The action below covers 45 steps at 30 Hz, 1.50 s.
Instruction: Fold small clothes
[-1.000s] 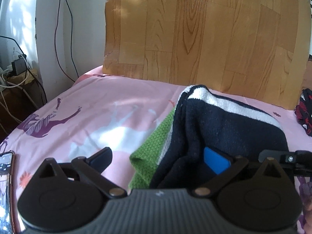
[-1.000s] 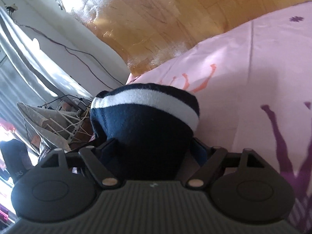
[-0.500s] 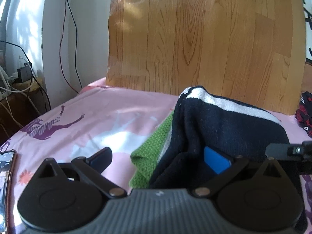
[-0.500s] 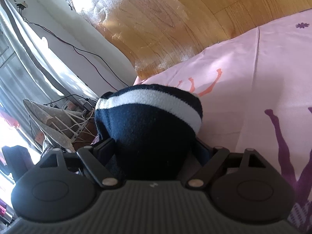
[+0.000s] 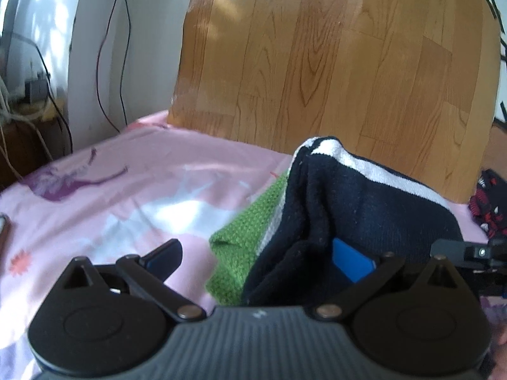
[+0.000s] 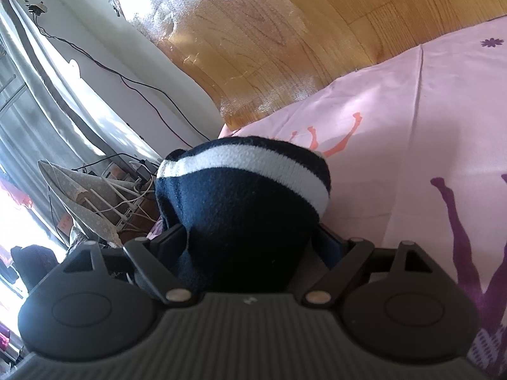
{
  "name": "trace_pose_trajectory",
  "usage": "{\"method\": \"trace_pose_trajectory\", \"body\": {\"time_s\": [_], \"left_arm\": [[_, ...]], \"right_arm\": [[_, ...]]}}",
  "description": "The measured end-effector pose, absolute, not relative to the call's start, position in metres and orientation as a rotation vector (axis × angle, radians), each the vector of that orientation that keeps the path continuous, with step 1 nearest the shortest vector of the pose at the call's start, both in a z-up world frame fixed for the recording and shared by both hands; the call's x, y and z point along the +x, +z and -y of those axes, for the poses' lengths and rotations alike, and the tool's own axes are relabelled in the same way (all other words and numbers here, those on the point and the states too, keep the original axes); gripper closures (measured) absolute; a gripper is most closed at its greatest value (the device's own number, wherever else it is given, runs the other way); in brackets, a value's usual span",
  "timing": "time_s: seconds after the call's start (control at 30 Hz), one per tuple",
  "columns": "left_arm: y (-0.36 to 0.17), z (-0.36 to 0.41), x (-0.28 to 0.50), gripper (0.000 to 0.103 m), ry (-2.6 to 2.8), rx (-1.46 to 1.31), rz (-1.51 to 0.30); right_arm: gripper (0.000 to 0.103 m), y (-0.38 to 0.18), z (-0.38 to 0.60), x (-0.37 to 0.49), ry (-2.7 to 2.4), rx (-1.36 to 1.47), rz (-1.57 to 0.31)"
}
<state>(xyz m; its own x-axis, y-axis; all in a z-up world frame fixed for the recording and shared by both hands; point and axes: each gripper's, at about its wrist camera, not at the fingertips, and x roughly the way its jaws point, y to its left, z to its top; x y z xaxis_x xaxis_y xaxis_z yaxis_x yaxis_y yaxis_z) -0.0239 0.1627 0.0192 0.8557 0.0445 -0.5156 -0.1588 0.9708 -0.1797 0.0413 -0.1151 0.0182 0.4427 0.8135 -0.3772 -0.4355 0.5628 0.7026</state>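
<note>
Right tool (image 6: 250,237) clamps the navy sweater (image 6: 240,199); left tool (image 5: 256,253) gapes wide around its edge.

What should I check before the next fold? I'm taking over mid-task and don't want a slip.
1. Right gripper clamped on the navy white-striped garment: ok.
2. Left gripper has a hold: not ok; the jaws stand wide open, with fabric only near one finger.
3. Garment flat: not ok, it is bunched.
4. Green knit fabric is a separate piece: cannot tell; it lies against the navy.
5. Bare pink bedsheet to lay the garment on: ok.
</note>
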Motion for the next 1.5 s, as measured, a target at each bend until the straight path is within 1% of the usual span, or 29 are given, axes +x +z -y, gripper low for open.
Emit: {"method": "trace_pose_trajectory", "body": {"time_s": [0.17,0.43,0.87,1.03,1.3,1.5], "left_arm": [[0.014,-0.179,-0.021,0.000,0.051,-0.332,-0.567],[0.015,-0.173,-0.024,0.000,0.079,-0.300,-0.548],[0.025,-0.131,-0.035,0.000,0.198,-0.035,-0.465],[0.026,-0.124,-0.036,0.000,0.220,0.004,-0.451],[0.025,-0.126,-0.038,0.000,0.217,-0.019,-0.447],[0.025,-0.111,-0.043,0.000,0.262,0.072,-0.414]], "right_arm": [[0.014,0.018,0.115,0.041,0.828,0.562,-0.768],[0.014,0.018,0.115,0.042,0.828,0.562,-0.768],[0.013,0.018,0.114,0.041,0.824,0.564,-0.766],[0.013,0.018,0.114,0.041,0.823,0.563,-0.765],[0.012,0.018,0.113,0.040,0.823,0.563,-0.764],[0.011,0.018,0.112,0.041,0.829,0.558,-0.765]]}}
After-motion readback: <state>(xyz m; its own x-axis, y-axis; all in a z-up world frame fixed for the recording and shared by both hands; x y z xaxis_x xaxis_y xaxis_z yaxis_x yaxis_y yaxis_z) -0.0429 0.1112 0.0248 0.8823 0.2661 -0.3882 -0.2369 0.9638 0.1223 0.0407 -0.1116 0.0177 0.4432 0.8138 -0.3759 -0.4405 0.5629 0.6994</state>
